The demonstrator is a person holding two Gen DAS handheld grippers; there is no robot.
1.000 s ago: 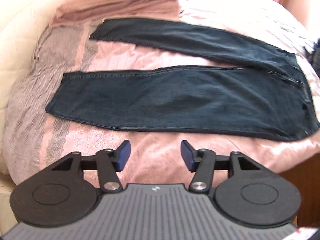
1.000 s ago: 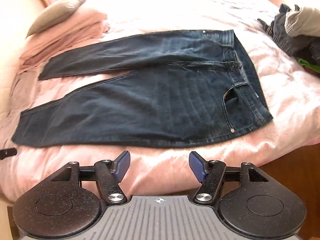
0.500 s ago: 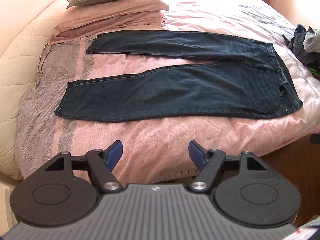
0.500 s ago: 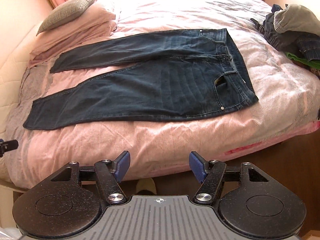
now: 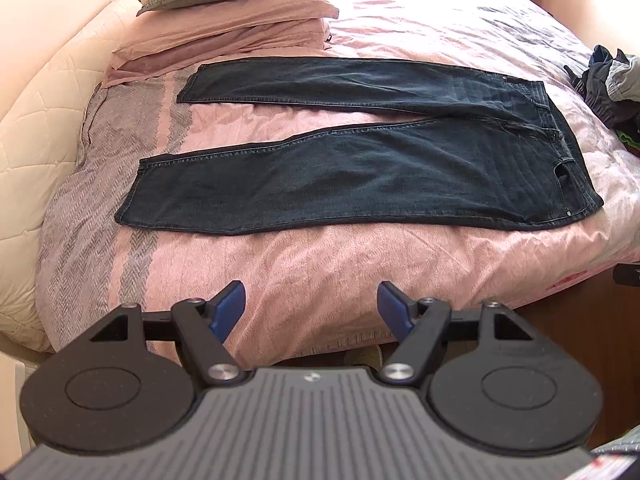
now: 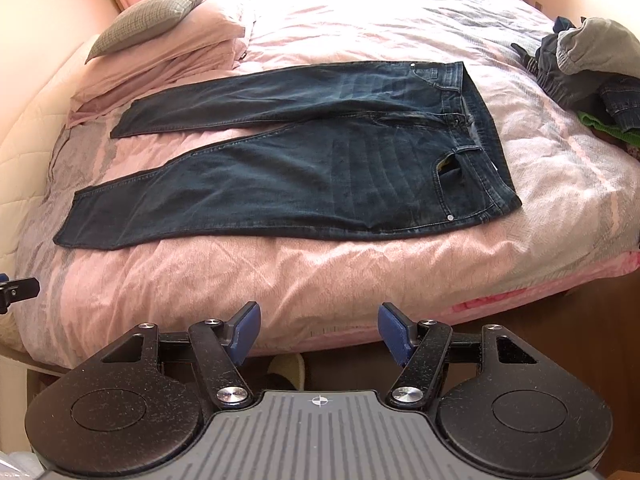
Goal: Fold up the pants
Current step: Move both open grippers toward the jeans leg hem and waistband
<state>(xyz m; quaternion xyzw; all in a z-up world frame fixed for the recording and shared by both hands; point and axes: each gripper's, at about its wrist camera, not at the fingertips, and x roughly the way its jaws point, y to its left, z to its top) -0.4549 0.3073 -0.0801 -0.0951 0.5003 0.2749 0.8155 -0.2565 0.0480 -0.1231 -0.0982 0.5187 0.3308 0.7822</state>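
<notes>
Dark blue denim pants (image 5: 360,168) were laid flat across the pink patterned bedspread (image 5: 320,264), legs parted toward the stacked pink pillows (image 5: 224,28) and waistband toward a heap of dark clothes (image 6: 588,68) at the far right. Both the left gripper (image 5: 311,304) and the right gripper (image 6: 319,330) were held off the near bed edge, blue pads spread apart, nothing caught between them.

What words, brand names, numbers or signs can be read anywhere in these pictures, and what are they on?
No readable words or numbers anywhere.
Left claw's grey base plate: a small round emblem, too small to read.
Right claw's grey base plate: a small crosshair mark, no lettering.
Jeans: bare metal rivets, no legible label.
</notes>
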